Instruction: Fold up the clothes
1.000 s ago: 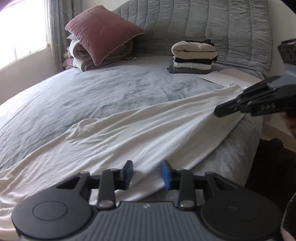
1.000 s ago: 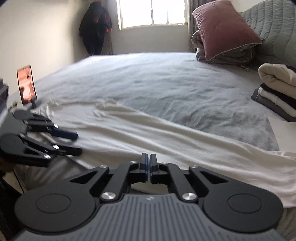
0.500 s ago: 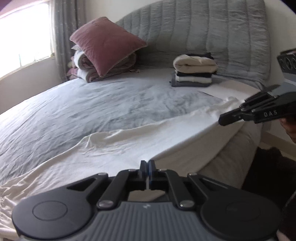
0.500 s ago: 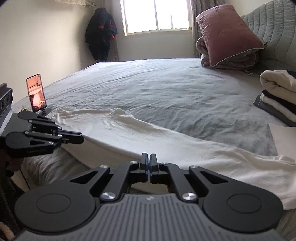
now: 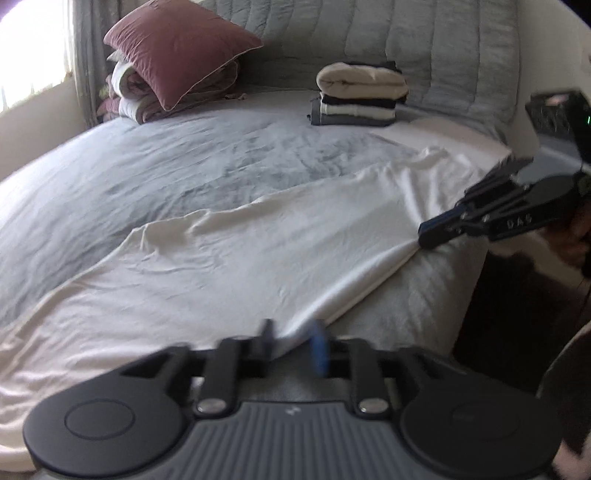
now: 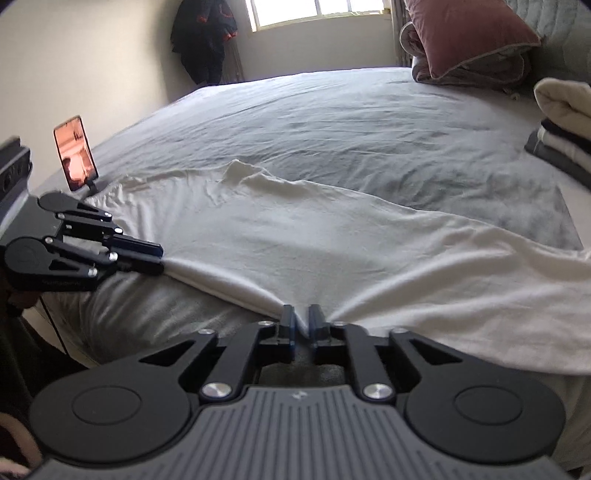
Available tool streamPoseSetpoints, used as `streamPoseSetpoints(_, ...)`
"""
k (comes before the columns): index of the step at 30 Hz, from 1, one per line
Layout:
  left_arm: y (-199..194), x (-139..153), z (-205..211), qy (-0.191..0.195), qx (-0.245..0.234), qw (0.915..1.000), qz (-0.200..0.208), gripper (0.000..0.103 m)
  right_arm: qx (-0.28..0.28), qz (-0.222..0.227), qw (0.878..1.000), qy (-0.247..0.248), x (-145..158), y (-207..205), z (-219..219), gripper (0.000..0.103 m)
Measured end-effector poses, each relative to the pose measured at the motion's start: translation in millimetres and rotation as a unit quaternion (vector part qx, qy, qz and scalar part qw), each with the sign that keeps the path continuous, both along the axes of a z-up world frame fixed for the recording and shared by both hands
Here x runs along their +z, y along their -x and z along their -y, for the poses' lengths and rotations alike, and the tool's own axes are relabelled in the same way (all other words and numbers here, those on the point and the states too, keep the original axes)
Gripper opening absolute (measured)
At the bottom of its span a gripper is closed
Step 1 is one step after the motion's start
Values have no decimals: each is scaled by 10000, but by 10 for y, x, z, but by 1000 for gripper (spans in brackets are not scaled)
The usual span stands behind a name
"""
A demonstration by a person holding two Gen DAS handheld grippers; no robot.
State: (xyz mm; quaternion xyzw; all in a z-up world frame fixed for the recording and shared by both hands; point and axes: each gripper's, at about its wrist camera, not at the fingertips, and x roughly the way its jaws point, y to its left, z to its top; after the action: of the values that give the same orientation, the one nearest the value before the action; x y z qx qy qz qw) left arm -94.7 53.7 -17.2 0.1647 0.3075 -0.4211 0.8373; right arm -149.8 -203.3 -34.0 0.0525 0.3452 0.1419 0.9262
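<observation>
Two grippers sit at the near edge of the bed (image 5: 424,295), each at a spot on the edge of the white cloth (image 5: 240,266).

Left gripper (image 5: 291,345) is blurry in its own view. Its jaws have just been opening. They stand a little apart now, and the cloth edge lies between them. The pads do not seem to press on it.

Right gripper (image 6: 302,321) has just been opening too. Its jaws stand with only a thin gap, and a pinch of the cloth edge sits in that gap. I cannot tell if the pads are squeezing it.

White cloth lies long and flat along the near side of the bed, with soft wrinkles and one little bump farther in.

Farther back, a phone (image 6: 75,153) stands up on the bed. A pile of folded clothes (image 5: 360,94) sits near the grey headboard (image 5: 424,48). A dark pink pillow (image 5: 181,48) leans on rolled blankets in the far corner by the window (image 6: 317,11).
</observation>
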Motion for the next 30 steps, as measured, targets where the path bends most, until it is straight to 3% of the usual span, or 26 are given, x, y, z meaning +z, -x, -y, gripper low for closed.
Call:
streamPoseSetpoints(2, -31, 30, -15, 160, 44, 9998, -76, 40, -104, 23, 9999, -77, 36, 11, 67, 45)
streamPoseSetpoints(3, -54, 47, -24, 243, 78, 9996, -117, 43, -170, 63, 9998, -93, 54, 18, 112, 46)
streamPoseSetpoints(11, -308, 118, -5, 797, 892, 9928, 30, 48, -1034, 340, 9941, 0, 134, 24, 681, 46)
streamPoseSetpoints(15, -444, 76, 118, 594, 1284, 9899, 59, 48, -1668, 401, 9851, 70, 122, 76, 1100, 46)
streamPoseSetpoints(21, -555, 29, 264, 353, 1495, 9881, 119, 48, -2359, 473, 9705, 183, 87, 153, 1672, 46)
streamPoseSetpoints(25, -715, 38, 290, 178, 1808, 9833, 121, 48, -2427, 478, 9684, 307, 62, 126, 1950, 44)
streamPoseSetpoints(30, -927, 59, 309, -172, 2128, 9767, 223, 48, -2189, 477, 9732, 513, 37, 50, 2047, 33)
